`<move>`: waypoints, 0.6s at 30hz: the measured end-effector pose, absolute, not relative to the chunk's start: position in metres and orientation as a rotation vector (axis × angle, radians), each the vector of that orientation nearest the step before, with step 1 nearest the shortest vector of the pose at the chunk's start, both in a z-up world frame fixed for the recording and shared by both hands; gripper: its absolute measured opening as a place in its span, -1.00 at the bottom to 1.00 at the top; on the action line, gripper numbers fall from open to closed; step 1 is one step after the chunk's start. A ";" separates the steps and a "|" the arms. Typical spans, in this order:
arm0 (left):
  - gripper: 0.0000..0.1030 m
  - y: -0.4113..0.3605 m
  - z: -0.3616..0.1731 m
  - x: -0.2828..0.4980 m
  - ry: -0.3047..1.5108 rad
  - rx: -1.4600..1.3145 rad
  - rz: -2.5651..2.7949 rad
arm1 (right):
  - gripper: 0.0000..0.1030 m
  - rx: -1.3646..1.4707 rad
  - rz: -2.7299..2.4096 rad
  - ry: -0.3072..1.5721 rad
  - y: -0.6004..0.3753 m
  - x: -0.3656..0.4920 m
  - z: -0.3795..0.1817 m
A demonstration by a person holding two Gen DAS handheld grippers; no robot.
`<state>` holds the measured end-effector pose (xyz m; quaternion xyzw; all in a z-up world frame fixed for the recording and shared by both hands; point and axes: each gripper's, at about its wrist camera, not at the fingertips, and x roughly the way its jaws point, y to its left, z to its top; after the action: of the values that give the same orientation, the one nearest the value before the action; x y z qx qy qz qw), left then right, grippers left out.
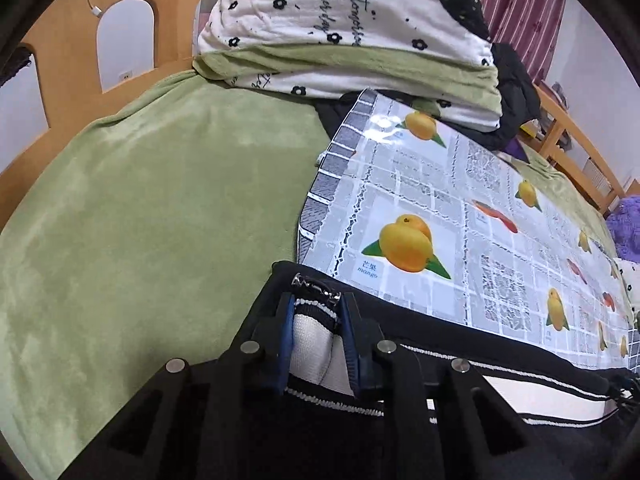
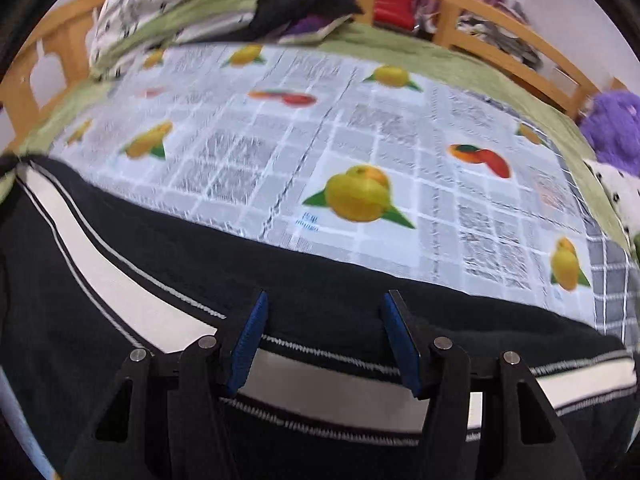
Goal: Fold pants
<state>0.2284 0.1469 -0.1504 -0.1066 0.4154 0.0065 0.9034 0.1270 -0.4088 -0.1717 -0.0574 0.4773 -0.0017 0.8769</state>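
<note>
Left fingers [image 1: 316, 312] pinched on pants [image 1: 460, 344] edge, right fingers [image 2: 324, 312] wide above; bare mat [image 2: 280, 140] beyond.

Both wrist views look steeply down, close over the same fruit-print cloth [image 1: 460, 208].

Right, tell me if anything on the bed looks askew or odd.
The pants lie across the near edge of the fruit-print mat, and their white side stripe runs in a wavy bend instead of straight. The bedding pile at the mat's far corner sits in a rumpled heap. Nothing looks spilled or damaged.
</note>
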 end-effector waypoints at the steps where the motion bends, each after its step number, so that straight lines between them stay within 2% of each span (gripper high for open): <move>1: -0.58 0.149 -0.148 0.227 0.855 -0.225 0.010 | 0.13 -0.130 0.014 1.020 -0.408 0.130 -0.176; 5: -0.59 0.156 -0.142 0.220 0.841 -0.262 -0.012 | 0.05 -0.145 0.078 1.075 -0.410 0.137 -0.181; 7: -0.59 0.156 -0.139 0.216 0.827 -0.254 -0.015 | -0.58 -0.116 0.150 1.112 -0.410 0.138 -0.180; 9: -0.59 0.157 -0.136 0.212 0.810 -0.256 -0.016 | -0.84 -0.218 0.143 1.106 -0.396 0.133 -0.178; 12: -0.59 0.162 -0.132 0.206 0.794 -0.275 -0.011 | -0.93 -0.224 0.103 1.061 -0.391 0.130 -0.171; 15: -0.59 0.167 -0.129 0.205 0.787 -0.293 -0.001 | -0.93 -0.132 0.072 0.975 -0.402 0.136 -0.155; 18: -0.59 0.168 -0.135 0.210 0.807 -0.288 0.017 | -0.93 -0.097 0.067 0.977 -0.404 0.150 -0.159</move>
<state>0.2104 0.1678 -0.1351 -0.1398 0.3914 0.0080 0.9095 0.1499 -0.4042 -0.1586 -0.0466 0.4689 0.0320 0.8815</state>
